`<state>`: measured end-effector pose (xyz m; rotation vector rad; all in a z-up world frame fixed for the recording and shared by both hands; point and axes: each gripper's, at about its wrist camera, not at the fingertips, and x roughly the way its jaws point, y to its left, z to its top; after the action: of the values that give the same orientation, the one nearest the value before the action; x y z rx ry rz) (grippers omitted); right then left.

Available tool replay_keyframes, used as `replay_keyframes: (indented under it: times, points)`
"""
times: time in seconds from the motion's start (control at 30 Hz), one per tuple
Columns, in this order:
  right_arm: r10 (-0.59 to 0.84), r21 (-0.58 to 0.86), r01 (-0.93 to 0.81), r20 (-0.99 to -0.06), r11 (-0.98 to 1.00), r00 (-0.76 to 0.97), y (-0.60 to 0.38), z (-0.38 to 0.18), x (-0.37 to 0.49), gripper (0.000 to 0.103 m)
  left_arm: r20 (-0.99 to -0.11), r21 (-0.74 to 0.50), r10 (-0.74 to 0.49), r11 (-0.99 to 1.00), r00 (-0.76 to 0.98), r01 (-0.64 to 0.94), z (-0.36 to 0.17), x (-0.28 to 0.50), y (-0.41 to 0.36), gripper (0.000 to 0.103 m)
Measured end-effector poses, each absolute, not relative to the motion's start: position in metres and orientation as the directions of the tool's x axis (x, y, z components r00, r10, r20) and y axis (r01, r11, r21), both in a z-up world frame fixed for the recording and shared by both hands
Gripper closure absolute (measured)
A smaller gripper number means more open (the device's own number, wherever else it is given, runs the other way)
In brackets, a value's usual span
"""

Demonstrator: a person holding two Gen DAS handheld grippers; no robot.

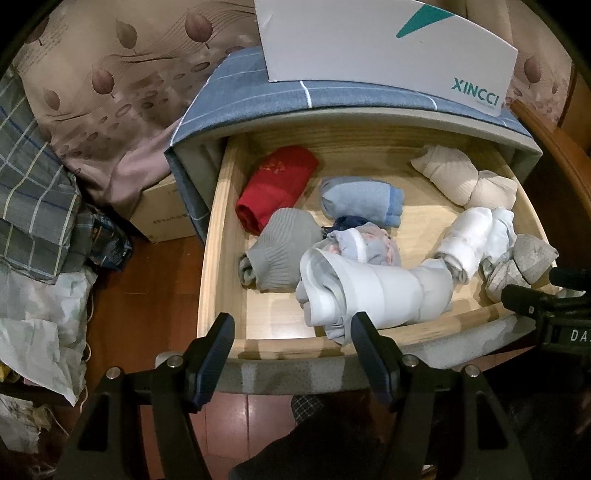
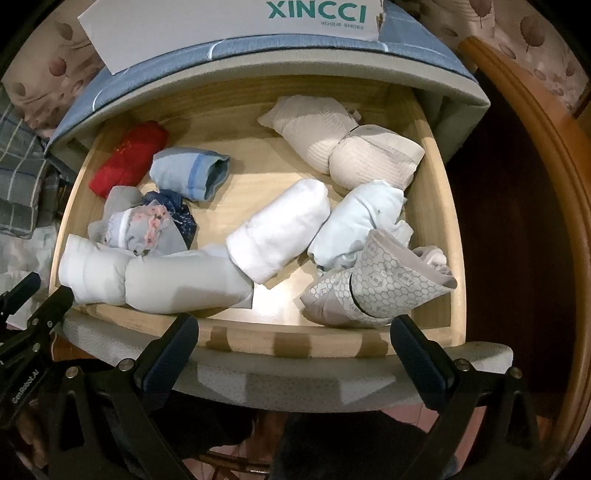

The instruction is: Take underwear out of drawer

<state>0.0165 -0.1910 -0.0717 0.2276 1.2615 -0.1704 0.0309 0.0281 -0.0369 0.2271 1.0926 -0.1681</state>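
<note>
Both the left claw [image 1: 293, 349] and the right claw [image 2: 295, 350] hover spread apart and empty at the front rim of the open wooden drawer [image 2: 258, 345], which holds rolled underwear [image 2: 279, 230].

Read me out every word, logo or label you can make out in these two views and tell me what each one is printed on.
"XINCCI": white shoe box on top of the cabinet.
"VOGUE SHOES": same box, small print beneath the brand.
"GenRobotAI": left gripper's body, seen in the right wrist view.
"DA": right gripper's body, cut off at the frame edge.
Cardboard box on the floor: print too small to read.
</note>
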Motion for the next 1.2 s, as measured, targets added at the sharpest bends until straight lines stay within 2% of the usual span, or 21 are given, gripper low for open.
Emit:
replay_keyframes:
  times: [0.97,1.2]
  points:
    - [0.025,0.103,0.237,-0.951,0.966,0.308,-0.1942,-0.0738,0.0191,0.001,-0.880,0.083,-0.033,0.972,0.474,0.220,-0.0385,0.0280,0.0306,0.035]
    - [0.028,0.090,0.180,-0.946,0.979,0.323,-0.1937,-0.0675,0.0196,0.001,-0.878,0.055,-0.049,0.978,0.477,0.202,-0.0346,0.0283,0.0373,0.035]
